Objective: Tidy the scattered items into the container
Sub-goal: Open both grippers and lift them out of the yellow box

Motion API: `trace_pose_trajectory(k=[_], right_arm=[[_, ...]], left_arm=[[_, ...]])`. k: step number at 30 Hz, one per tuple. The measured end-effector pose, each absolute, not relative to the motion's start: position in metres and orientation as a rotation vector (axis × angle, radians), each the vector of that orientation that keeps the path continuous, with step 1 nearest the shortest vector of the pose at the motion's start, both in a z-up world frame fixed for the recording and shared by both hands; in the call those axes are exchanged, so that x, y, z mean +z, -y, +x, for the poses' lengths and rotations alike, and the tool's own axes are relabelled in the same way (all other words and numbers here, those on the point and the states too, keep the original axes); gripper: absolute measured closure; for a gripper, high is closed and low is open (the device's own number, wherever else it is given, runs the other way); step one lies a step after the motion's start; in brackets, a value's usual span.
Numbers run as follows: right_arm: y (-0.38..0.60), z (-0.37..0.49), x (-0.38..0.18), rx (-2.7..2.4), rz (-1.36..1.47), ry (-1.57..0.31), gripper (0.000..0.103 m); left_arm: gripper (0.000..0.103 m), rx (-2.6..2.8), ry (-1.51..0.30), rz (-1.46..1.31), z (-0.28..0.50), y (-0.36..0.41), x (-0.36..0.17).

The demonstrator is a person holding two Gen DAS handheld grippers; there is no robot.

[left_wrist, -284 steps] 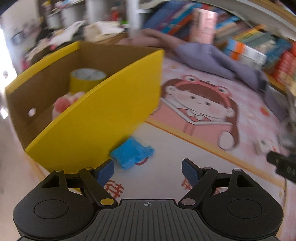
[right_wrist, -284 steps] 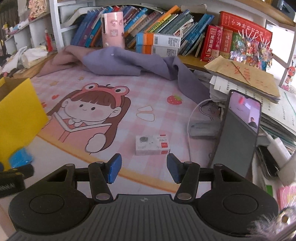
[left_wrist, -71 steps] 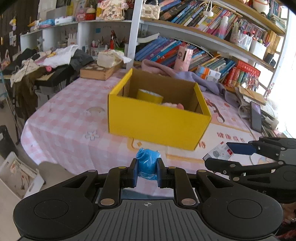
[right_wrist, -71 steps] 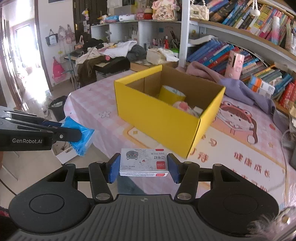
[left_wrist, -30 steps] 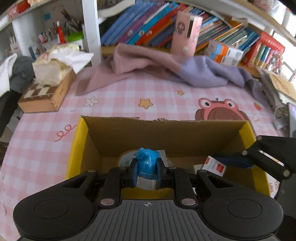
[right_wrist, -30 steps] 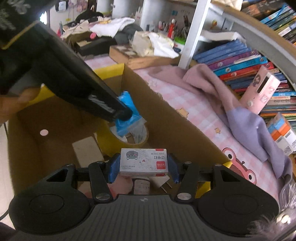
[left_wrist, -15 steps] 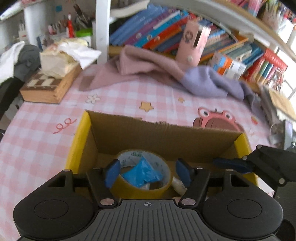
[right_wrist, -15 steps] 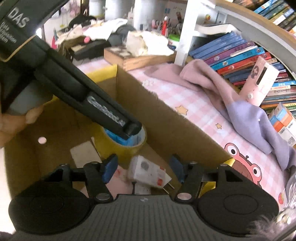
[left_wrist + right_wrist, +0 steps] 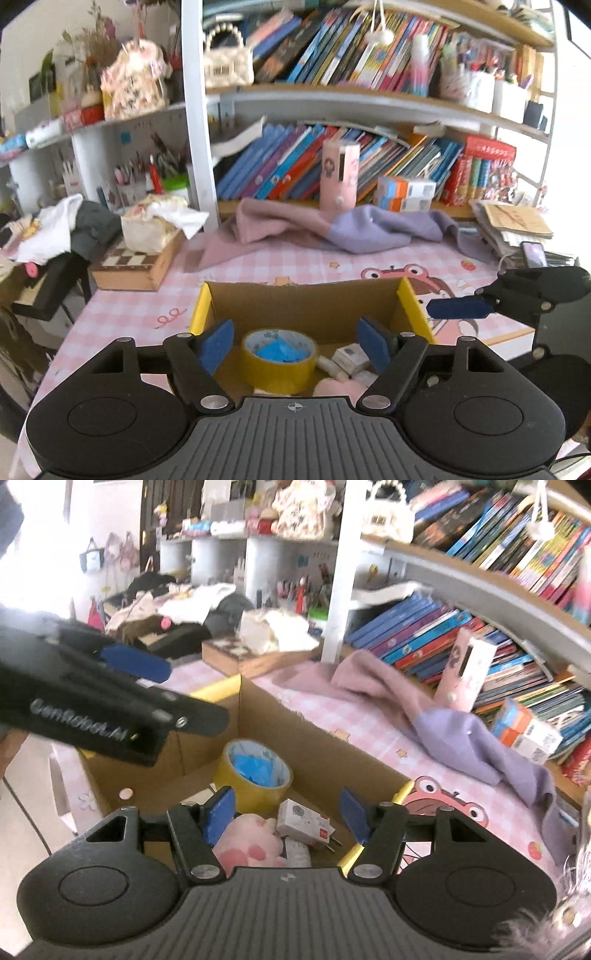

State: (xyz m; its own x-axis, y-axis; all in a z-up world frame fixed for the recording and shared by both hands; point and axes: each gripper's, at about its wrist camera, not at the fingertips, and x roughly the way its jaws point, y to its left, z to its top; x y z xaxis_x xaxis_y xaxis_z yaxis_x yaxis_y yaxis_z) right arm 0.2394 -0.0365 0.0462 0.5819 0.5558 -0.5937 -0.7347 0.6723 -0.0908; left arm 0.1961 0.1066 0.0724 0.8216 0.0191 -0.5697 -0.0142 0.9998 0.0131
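The yellow cardboard box (image 9: 201, 306) stands on the pink checked tablecloth. Inside it a blue packet (image 9: 282, 350) rests in the hole of a yellow tape roll (image 9: 277, 376), beside a small white box (image 9: 349, 356) and a pink plush (image 9: 336, 387). My left gripper (image 9: 295, 343) hovers above the box's near side, its jaws opening with nothing between them. My right gripper (image 9: 287, 814) is open and empty above the white box (image 9: 304, 821), which lies tilted next to the plush (image 9: 245, 843) and the tape roll (image 9: 255, 794). Each gripper shows in the other's view, over the box's rim.
A pink and purple cloth (image 9: 332, 229) lies behind the box, below bookshelves (image 9: 369, 166). A wooden chessboard case (image 9: 133, 266) sits at the back left. A phone (image 9: 533, 254) and a paper stack (image 9: 513, 225) occupy the right edge. An orange and white carton (image 9: 528, 734) stands by the books.
Both grippers have opened. The blue packet dropped into the tape roll and the white box fell into the yellow box. Both grippers then rose and drew back.
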Motion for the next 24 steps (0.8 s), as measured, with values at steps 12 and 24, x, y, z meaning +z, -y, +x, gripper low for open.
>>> trace_pose_trajectory(k=[12, 24], right_arm=[[0.080, 0.161, 0.062, 0.616, -0.244, -0.470, 0.042], [0.113, 0.081, 0.053, 0.494, -0.203, -0.454, 0.042]], left_arm=[[0.023, 0.029, -0.534, 0.010, 0.112, -0.090, 0.076], [0.017, 0.072, -0.510, 0.000, 0.042, -0.082, 0.062]])
